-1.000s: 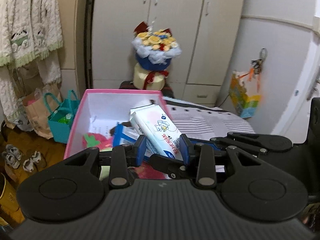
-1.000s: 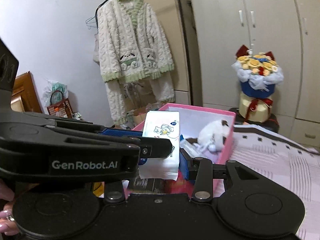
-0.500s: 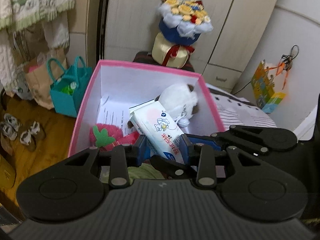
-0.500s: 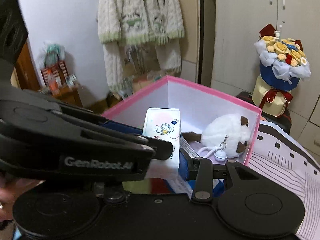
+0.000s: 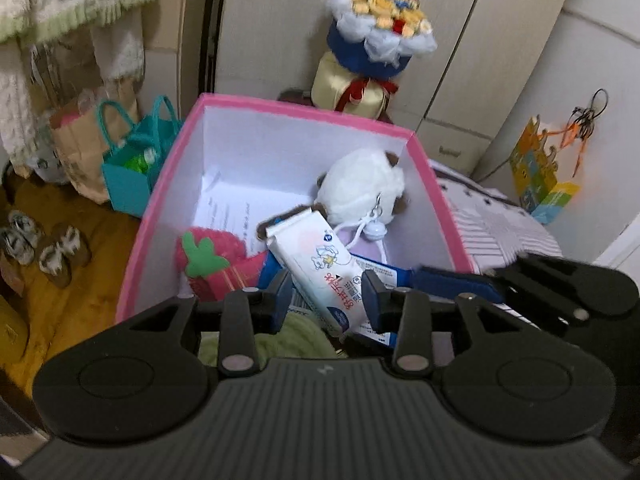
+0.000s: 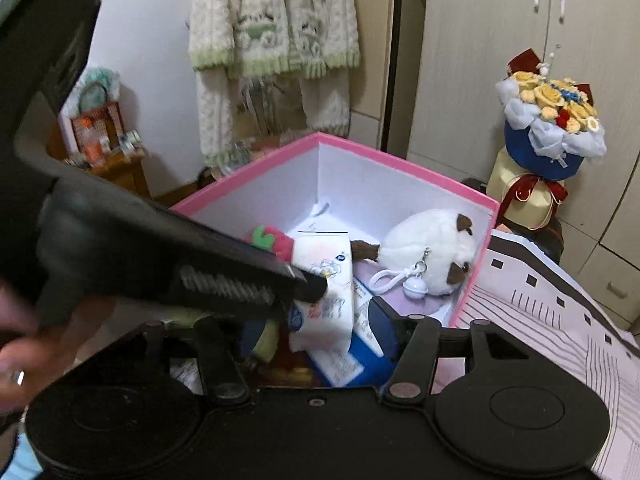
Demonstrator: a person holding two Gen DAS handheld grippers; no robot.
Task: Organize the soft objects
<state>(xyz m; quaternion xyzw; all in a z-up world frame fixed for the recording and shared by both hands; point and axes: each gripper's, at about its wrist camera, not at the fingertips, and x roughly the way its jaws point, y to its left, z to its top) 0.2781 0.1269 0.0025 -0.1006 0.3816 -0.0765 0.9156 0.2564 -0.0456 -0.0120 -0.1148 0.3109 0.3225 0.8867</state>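
Observation:
A white tissue pack (image 5: 320, 268) with a cartoon print leans inside the pink box (image 5: 304, 110), its lower end on a blue package (image 5: 380, 272). My left gripper (image 5: 328, 292) has its blue pads on the pack's lower part, and its jaws are easing open. In the right wrist view my right gripper (image 6: 316, 328) is opening. A gap shows between its right pad and the pack (image 6: 324, 308). The left gripper's black finger (image 6: 240, 264) hides its other pad. A white plush with brown ears (image 5: 360, 188) and a strawberry plush (image 5: 208, 252) lie in the box.
A green soft item (image 5: 296, 336) lies under my left gripper. A flower bouquet (image 5: 380, 28) stands behind the box before cupboard doors. On the floor to the left are a teal bag (image 5: 132, 168) and shoes (image 5: 40, 240). A striped bedcover (image 6: 540, 320) lies right of the box.
Both grippers moved forward and down over the box, carrying the tissue pack in. The right gripper's jaws have widened and come off the pack. The white plush has come into full view.

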